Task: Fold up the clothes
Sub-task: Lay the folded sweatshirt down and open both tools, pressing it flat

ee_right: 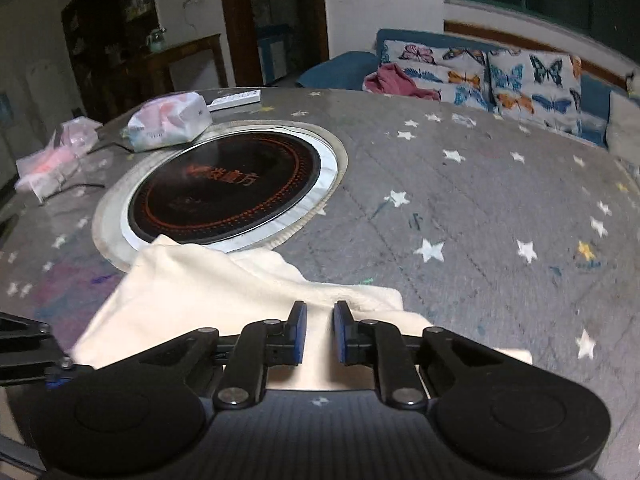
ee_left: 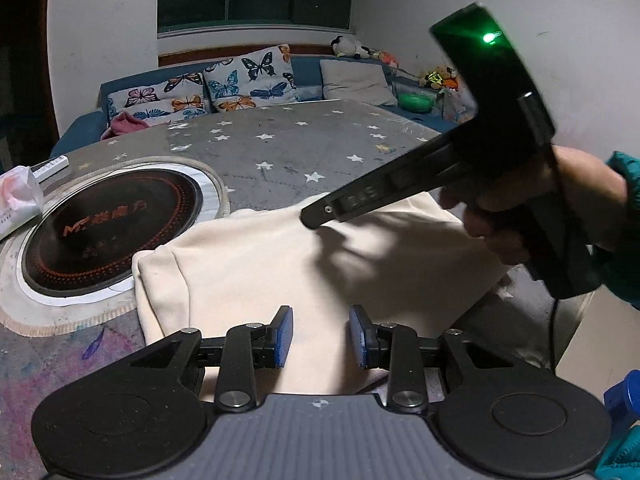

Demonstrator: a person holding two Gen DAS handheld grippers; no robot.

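A cream-coloured garment [ee_left: 280,264] lies folded on the star-patterned table cover [ee_left: 288,148], at the near edge. It also shows in the right wrist view [ee_right: 208,280]. My left gripper [ee_left: 321,336] is open above the garment's near edge, its blue pads [ee_left: 285,336] apart with nothing between them. My right gripper [ee_right: 320,332] hovers over the garment's right corner, pads [ee_right: 301,332] slightly apart and empty. In the left wrist view the right gripper's body [ee_left: 420,176] is held over the garment's far right side by a hand [ee_left: 540,208].
A round black induction hob [ee_right: 228,192] is set into the table just beyond the garment. A tissue pack [ee_right: 172,120], a plastic bag [ee_right: 52,160] and a remote [ee_right: 236,98] lie at the far left. A sofa with butterfly cushions [ee_left: 248,76] stands behind.
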